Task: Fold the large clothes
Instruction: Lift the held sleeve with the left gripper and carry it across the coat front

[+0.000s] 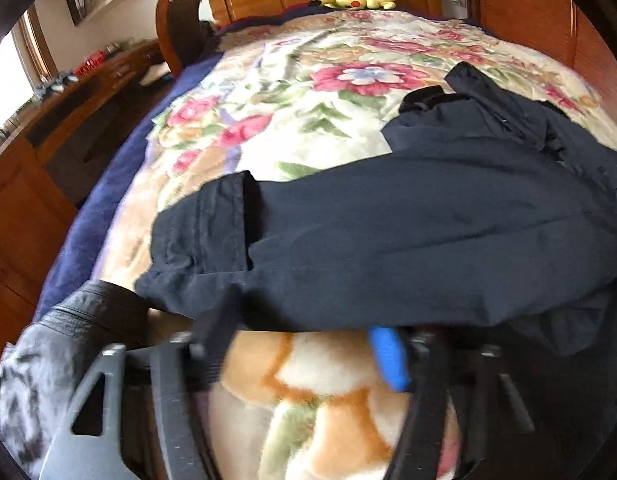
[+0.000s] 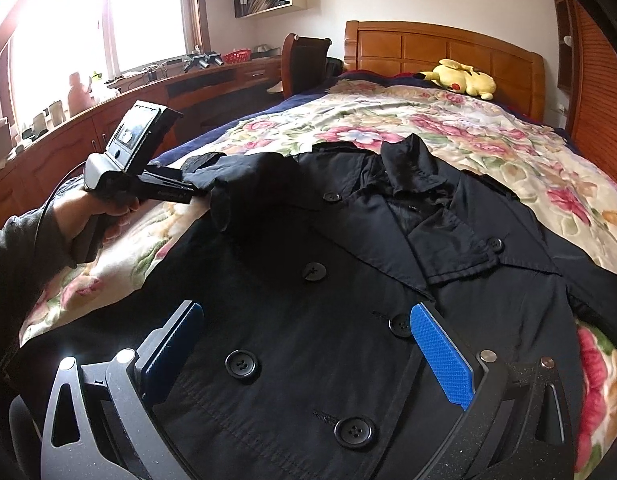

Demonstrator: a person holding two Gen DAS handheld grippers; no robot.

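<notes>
A black double-breasted coat (image 2: 348, 280) lies face up on the bed (image 2: 448, 128), spread over a floral blanket (image 1: 308, 92), its collar (image 2: 408, 168) toward the wooden headboard (image 2: 440, 46) and its buttoned front toward the near edge. The left tool (image 2: 196, 194), gripped by a hand (image 2: 96, 212) in a grey sleeve (image 2: 12, 264), reaches in from the left side at the coat's sleeve (image 1: 348, 240), which stretches sideways across the blanket with its cuff (image 1: 204, 224) at the far left. From the left wrist view that tool's fingers straddle the sleeve's lower edge, with the blue pad (image 1: 388, 360) partly tucked under the cloth; the picture is blurred, and I cannot tell whether the pads press on the fabric or only stand beside it. The right tool (image 2: 304, 356) hovers over the coat's front panel, its jaws wide apart with nothing between them but the cloth lying below; a button (image 2: 241, 364) shows in the gap and another (image 2: 400, 325) sits just beside the right blue pad. A yellow plush toy (image 2: 464, 78) rests against the headboard, well apart from the coat. A long wooden surface (image 2: 108, 128) runs under the window along the left wall, with a chair (image 2: 304, 64) pushed near the bed's far corner.
</notes>
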